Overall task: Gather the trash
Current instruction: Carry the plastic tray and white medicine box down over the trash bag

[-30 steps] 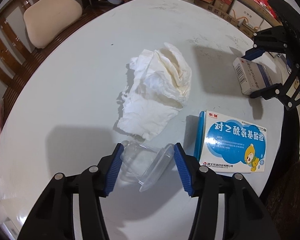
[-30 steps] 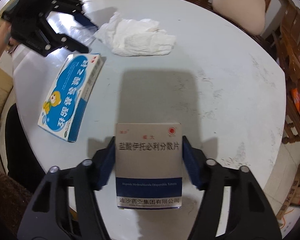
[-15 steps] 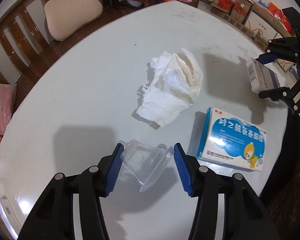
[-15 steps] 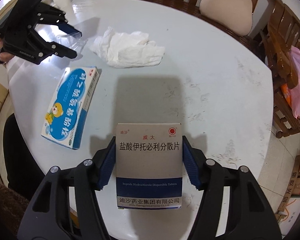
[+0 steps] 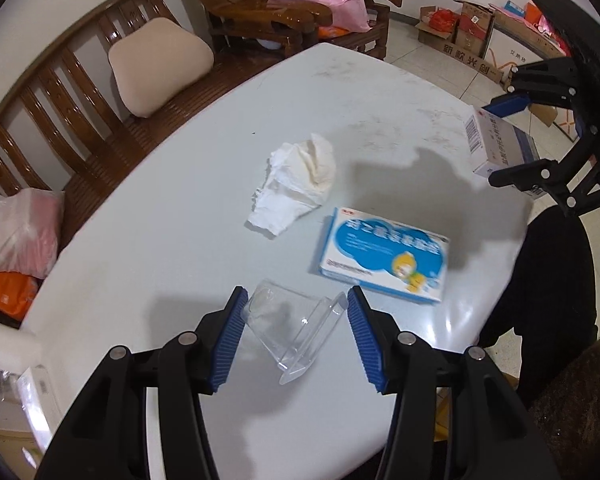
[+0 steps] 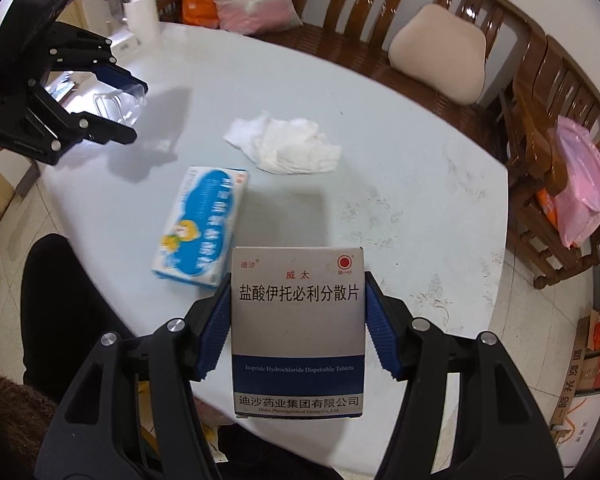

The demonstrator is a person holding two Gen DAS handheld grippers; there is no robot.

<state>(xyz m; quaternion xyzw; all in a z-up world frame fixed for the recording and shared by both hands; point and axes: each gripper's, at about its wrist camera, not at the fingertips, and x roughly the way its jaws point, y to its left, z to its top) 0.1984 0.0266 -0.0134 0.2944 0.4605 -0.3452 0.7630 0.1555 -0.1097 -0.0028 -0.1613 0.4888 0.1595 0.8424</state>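
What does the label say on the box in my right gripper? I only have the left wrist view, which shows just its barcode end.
Observer: The front of the grey and blue medicine box carries Chinese text and the English line "Itopride Hydrochloride Dispersible Tablets".
Operator: Is the grip on it square?
Observer: Yes. The right gripper has one blue pad flat against each long side edge, and the box sits straight between them.
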